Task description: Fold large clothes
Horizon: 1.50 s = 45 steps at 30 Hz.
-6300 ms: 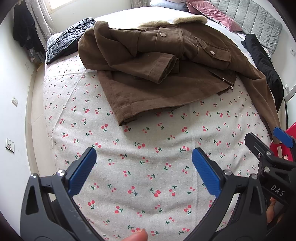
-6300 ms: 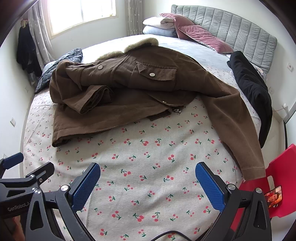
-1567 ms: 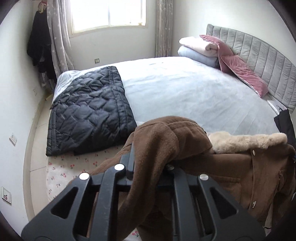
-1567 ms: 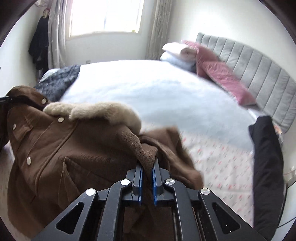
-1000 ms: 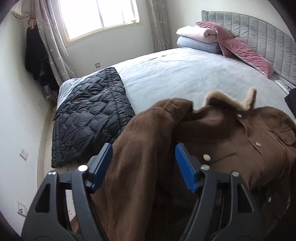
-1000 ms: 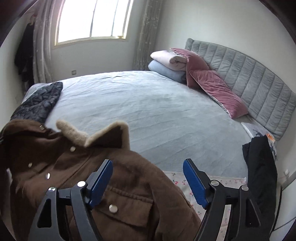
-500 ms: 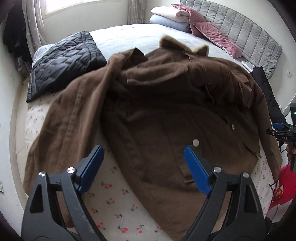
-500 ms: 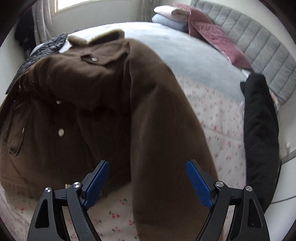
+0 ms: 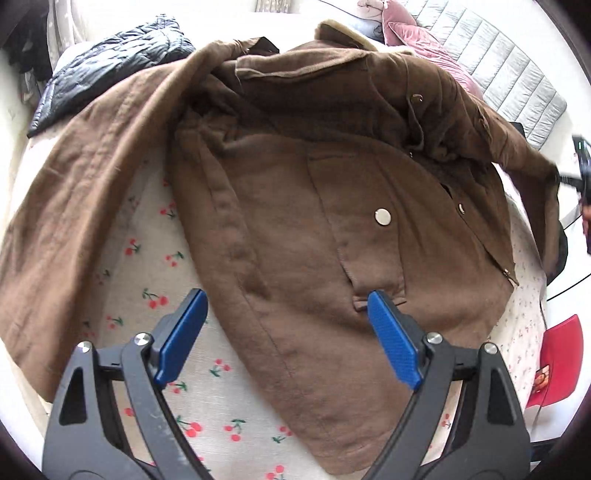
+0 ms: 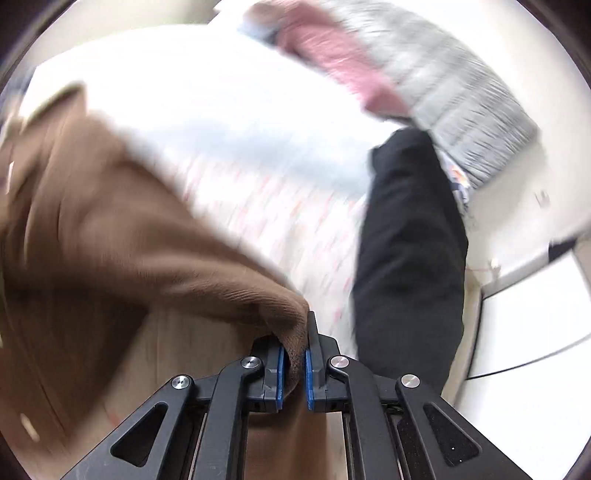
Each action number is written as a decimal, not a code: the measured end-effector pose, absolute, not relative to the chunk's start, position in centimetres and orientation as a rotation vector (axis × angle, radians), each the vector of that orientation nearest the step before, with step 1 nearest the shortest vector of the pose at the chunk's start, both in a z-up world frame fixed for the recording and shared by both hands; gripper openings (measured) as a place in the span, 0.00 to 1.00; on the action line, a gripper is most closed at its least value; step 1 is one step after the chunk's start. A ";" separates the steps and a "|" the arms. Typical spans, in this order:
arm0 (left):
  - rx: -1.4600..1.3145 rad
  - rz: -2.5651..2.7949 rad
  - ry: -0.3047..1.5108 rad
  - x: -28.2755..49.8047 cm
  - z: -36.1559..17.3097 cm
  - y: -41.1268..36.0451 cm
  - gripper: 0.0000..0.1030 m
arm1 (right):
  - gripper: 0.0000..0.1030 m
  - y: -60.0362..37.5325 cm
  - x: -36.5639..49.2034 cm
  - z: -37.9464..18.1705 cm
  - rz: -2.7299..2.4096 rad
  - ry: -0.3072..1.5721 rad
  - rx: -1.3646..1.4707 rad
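Brown jacket (image 9: 303,206) lies spread front-up across the bed (image 9: 221,413), on a cherry-print sheet (image 9: 155,273); fur-lined collar (image 9: 343,33) at the far end, hem toward the camera. Its left-side sleeve (image 9: 85,192) runs down the left of the frame, flat on the sheet, apart from the body with a strip of sheet showing between. Metal snap button (image 9: 382,216) on the front panel, pocket flap above it rumpled. Left gripper (image 9: 286,339) hovers over the hem edge, jaws wide apart, blue pads (image 9: 181,334) clear of the cloth, holding nothing. Right gripper (image 10: 293,365) is closed tight on a fold of the brown sleeve cuff (image 10: 288,325), cloth pinched between its blue pads and trailing off to the left; that view is heavily motion-blurred. In the left wrist view the right sleeve (image 9: 517,147) stretches out to the frame's right edge, lifted off the bed, where the other tool is only partly visible. Black quilted jacket (image 9: 107,62) lies at the far left of the bed, just beside the brown jacket's shoulder. Black garment (image 10: 410,251) lies along the right side of the bed. Pink pillow (image 9: 424,40) against the grey padded headboard (image 9: 513,77). Red object (image 9: 557,362) beside the bed at lower right, can't tell what it is.
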<state>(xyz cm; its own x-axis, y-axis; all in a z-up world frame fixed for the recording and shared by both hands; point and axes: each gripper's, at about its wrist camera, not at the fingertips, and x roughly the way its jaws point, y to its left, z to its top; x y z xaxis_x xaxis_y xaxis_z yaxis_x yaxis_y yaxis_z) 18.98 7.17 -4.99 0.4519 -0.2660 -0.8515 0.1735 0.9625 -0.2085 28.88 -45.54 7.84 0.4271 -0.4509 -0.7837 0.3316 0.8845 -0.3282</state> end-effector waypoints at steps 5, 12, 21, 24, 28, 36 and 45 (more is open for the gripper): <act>-0.083 -0.278 1.068 18.5 -5.1 7.0 0.86 | 0.58 -46.5 29.9 9.5 -0.482 0.926 -0.006; -0.167 -0.332 1.125 17.8 -6.3 8.3 0.86 | 0.68 -41.8 26.8 6.7 -0.068 0.920 0.156; -0.491 -0.449 1.182 16.6 -8.5 9.3 0.81 | 0.68 -39.6 31.6 -3.6 -0.014 1.093 0.286; -0.554 -0.485 1.181 15.8 -9.2 8.2 0.77 | 0.71 -39.5 33.0 -4.8 -0.057 1.017 0.371; -0.418 -0.497 1.150 15.1 -9.2 5.0 0.26 | 0.23 -36.2 33.9 -5.0 0.039 0.991 0.433; -0.397 -0.499 0.879 13.3 -0.2 5.2 0.10 | 0.12 -31.9 29.4 4.5 0.140 0.913 0.426; -0.467 -0.476 0.572 8.6 13.5 14.0 0.08 | 0.11 -27.9 19.1 19.5 0.301 0.717 0.444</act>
<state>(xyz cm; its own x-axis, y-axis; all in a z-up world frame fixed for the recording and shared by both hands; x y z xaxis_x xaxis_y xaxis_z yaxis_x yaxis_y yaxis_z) 8.64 14.04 13.53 0.7404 -0.5425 -0.3969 0.2919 0.7914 -0.5370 19.10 -27.89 19.53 0.7174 0.4108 -0.5626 -0.1132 0.8656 0.4877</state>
